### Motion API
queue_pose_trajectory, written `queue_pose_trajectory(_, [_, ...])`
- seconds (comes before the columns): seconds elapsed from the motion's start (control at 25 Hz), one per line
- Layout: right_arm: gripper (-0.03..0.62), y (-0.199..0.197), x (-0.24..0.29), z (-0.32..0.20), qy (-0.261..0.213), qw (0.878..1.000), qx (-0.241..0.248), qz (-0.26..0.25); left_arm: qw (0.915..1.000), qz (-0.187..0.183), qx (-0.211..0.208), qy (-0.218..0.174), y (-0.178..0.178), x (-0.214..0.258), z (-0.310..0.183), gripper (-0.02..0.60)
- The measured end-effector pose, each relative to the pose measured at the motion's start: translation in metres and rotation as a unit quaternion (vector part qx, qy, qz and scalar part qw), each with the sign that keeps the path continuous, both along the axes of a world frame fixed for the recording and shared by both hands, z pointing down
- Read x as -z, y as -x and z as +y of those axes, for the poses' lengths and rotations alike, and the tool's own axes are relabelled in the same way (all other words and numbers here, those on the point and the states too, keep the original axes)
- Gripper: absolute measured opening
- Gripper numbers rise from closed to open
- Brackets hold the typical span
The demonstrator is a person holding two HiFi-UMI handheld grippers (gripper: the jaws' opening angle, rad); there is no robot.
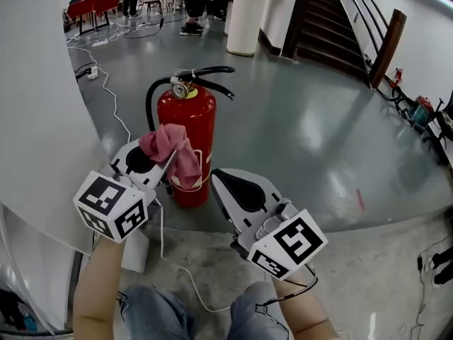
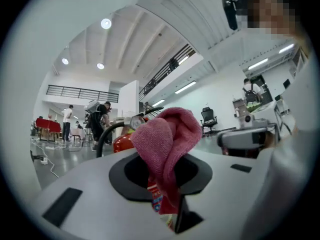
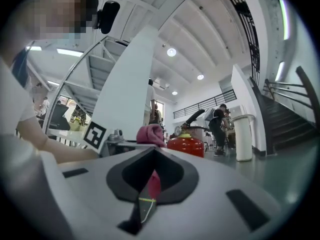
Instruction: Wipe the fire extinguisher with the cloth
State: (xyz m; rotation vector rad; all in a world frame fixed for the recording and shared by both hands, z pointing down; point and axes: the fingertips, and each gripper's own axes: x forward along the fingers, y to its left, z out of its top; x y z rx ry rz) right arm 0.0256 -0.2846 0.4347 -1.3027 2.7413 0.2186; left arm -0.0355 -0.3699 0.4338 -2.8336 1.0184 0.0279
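A red fire extinguisher (image 1: pixel 191 129) with a black hose and lever stands upright on the grey floor, just ahead of both grippers. My left gripper (image 1: pixel 171 163) is shut on a pink cloth (image 1: pixel 170 149), which rests against the extinguisher's left front side. In the left gripper view the cloth (image 2: pixel 167 139) bulges up out of the jaws and hides most of the extinguisher (image 2: pixel 121 142). My right gripper (image 1: pixel 215 178) hovers to the right of the cylinder's base, jaws together with nothing in them. The right gripper view shows the extinguisher (image 3: pixel 186 144) and the cloth (image 3: pixel 151 134) beyond its tip.
A white wall (image 1: pixel 42 119) runs close along the left. White cables (image 1: pixel 106 83) trail over the floor behind. A white cylindrical bin (image 1: pixel 245 16), a staircase (image 1: pixel 329 27) and people stand further back. A small white box (image 1: pixel 134 252) sits by the wall.
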Motion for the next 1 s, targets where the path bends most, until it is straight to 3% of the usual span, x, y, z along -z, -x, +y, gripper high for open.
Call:
queue_pose_trajectory(0.12, [0.006,-0.002,-0.004,0.007,-0.004,1.000,0.002,-0.004,0.9990,-0.002,0.038,-0.023,0.002,0.002,-0.025,0.089])
queue_pose_trajectory(0.28, [0.006,-0.007,-0.004,0.016,-0.012,1.000,-0.002,0.001,0.9978,-0.014,0.056,-0.032,0.003,-0.030,-0.037,0.087])
queue_pose_trajectory(0.48, [0.006,-0.010,-0.022,0.019,0.003,1.000,-0.009,0.008,0.9901,-0.115,0.072,0.037,0.009,-0.150,-0.049,0.086])
queue_pose_trajectory(0.6, [0.006,-0.010,-0.028,0.021,0.006,1.000,-0.009,0.023,0.9896,-0.114,0.068,0.055,0.008,-0.177,-0.048,0.086])
queue_pose_trajectory(0.72, [0.006,-0.010,-0.026,0.020,0.001,1.000,-0.009,0.028,0.9931,-0.097,0.059,0.028,0.005,-0.145,-0.045,0.086])
queue_pose_trajectory(0.92, [0.006,-0.012,-0.019,0.017,-0.008,1.000,-0.006,0.020,0.9975,-0.033,0.051,-0.038,0.002,-0.037,-0.040,0.086])
queue_pose_trajectory(1.0, [0.006,-0.011,-0.017,0.015,-0.010,1.000,-0.004,0.016,0.9968,-0.029,0.050,-0.056,0.000,0.000,-0.038,0.086])
